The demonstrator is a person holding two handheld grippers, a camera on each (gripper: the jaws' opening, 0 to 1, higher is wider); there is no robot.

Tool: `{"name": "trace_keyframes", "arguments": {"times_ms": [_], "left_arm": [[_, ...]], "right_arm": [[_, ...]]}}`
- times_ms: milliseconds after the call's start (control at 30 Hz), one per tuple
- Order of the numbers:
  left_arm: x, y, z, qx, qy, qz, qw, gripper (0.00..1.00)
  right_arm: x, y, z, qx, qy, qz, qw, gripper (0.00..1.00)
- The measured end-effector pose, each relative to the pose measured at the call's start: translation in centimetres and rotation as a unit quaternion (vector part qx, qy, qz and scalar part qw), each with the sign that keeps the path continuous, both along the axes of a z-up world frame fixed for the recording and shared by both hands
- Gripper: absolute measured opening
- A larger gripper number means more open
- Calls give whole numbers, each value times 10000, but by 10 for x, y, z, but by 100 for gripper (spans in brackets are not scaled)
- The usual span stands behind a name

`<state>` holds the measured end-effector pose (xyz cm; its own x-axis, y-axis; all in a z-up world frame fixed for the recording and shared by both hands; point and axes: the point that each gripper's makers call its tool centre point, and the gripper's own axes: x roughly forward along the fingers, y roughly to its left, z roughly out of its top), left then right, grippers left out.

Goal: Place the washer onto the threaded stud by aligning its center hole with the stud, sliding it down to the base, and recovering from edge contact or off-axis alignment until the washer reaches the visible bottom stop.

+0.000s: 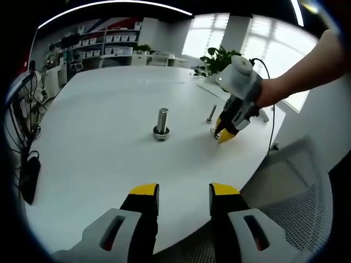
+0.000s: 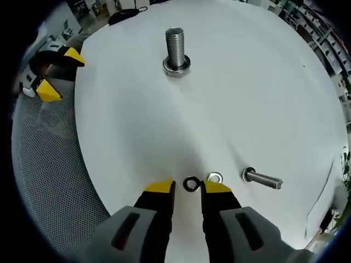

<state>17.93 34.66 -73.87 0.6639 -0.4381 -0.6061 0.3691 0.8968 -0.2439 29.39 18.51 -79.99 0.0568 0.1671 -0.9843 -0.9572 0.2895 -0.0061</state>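
Observation:
An upright threaded stud stands on the white table, with a washer around its base. My right gripper is open and low over the table, far from the stud. A small dark washer lies flat between its fingertips, and a shiny washer lies by the right fingertip. In the left gripper view the stud is ahead, and the right gripper, held by a hand, points down at the table to its right. My left gripper is open and holds nothing, at the table's near edge.
A loose bolt lies on its side just right of the washers, also visible as the bolt beyond the right gripper. A grey mesh chair sits off the table edge. The left gripper hovers over that chair. Cables lie at the table's left.

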Motion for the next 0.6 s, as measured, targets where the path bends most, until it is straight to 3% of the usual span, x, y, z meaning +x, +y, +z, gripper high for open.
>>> {"name": "trace_keyframes", "arguments": {"times_ms": [300,600], "left_arm": [[0,0,-1,24,7,-18,10000,34],[0,0,0,7,-11,-31,10000,34]], "right_arm": [[-1,-1,0,-80,-10,442,9990,20],[5,-2,-1,-166,30,432,9989,15]]}}
